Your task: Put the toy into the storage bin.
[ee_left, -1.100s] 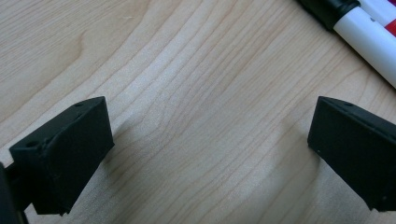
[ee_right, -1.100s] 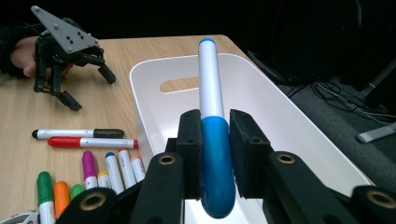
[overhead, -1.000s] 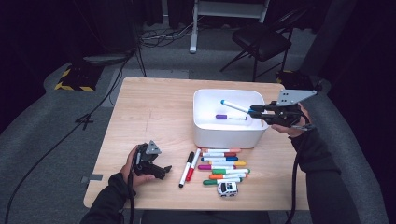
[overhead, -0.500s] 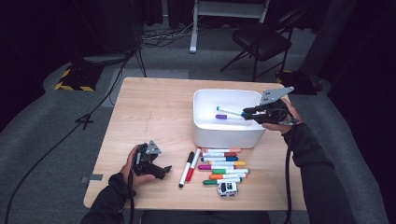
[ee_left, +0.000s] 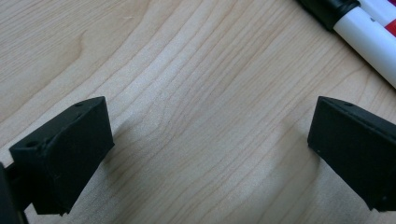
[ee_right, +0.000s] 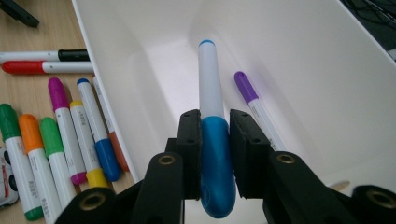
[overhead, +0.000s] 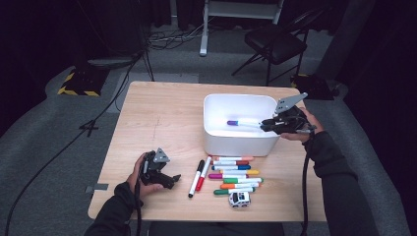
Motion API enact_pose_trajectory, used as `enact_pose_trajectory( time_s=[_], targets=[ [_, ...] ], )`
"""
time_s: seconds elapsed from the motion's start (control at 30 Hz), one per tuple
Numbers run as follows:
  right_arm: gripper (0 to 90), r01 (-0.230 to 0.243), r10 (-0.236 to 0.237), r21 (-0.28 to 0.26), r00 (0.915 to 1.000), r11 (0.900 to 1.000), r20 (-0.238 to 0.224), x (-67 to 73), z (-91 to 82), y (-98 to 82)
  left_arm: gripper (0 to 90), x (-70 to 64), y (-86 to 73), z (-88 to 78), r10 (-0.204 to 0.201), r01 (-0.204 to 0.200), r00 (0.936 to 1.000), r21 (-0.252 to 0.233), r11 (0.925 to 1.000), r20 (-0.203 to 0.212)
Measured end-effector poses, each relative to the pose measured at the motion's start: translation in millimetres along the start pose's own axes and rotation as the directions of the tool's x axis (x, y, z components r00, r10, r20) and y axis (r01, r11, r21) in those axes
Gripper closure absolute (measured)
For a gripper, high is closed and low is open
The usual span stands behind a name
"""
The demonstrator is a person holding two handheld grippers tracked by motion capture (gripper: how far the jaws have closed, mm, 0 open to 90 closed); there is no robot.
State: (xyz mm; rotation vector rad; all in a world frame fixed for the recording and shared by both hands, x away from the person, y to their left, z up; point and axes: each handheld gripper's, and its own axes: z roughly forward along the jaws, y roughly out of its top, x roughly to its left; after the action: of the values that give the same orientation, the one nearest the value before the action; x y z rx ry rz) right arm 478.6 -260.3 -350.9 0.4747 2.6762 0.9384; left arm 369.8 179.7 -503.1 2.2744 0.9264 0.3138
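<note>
Dark grey carpet, cables and a black chair surround a pale wooden table (overhead: 162, 118) with visible grain, which takes up the middle of the high view.

Right of centre on that table stands a white plastic tub (overhead: 239, 145), rectangular with smooth, glossy walls and rounded corners. One purple-capped marker (ee_right: 254, 109) already lies on its floor.

At the right edge of the tub, the right gripper (ee_right: 215, 154) reaches inside, its two black jaws clamped narrowly on the rounded blue cap of a blue marker (ee_right: 212, 135). The white barrel of this marker points away toward the far wall and hangs just above the floor, beside the purple one, so it seems about to be dropped.

In the lower centre of the high view, a loose row of markers (overhead: 233, 174) waits on the wood in front of the tub: slim white barrels with caps in black, red, orange, blue, pink, yellow and green. Roughly a dozen appear left to move, so the sorting looks early.

A small white toy car (overhead: 239, 199) sits below them.

At lower left, the left gripper (overhead: 164, 179) rests on the table, jaws spread wide and holding nothing.
</note>
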Motion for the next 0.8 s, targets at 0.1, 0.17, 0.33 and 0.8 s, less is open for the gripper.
enact_pose_trajectory(
  time_s=[0.1,0.17,0.33,0.8],
  targets=[
    [76.1,-0.011,0.01,-0.01,0.9999,1.0,-0.012,-1.2,-3.3,-5.4,0.2,0.0,0.0,0.1,-0.001,0.001,1.0,0.0,1.0,0.002],
    [75.0,-0.016,0.016,-0.015,0.9998,1.0,-0.008,-0.6,-5.0,-8.0,0.2,0.0,0.0,0.1,-0.001,0.001,1.0,0.0,1.0,0.001],
    [74.3,-0.026,0.026,-0.054,0.9997,0.998,0.004,1.2,-12.0,-12.8,0.2,0.0,0.0,0.0,0.0,0.0,1.0,0.0,1.0,0.0],
    [66.5,-0.024,0.031,-0.276,0.9993,0.961,0.022,30.0,-48.6,-35.6,0.2,0.0,0.0,0.0,-0.001,0.001,1.0,0.0,1.0,0.001]
  ],
)
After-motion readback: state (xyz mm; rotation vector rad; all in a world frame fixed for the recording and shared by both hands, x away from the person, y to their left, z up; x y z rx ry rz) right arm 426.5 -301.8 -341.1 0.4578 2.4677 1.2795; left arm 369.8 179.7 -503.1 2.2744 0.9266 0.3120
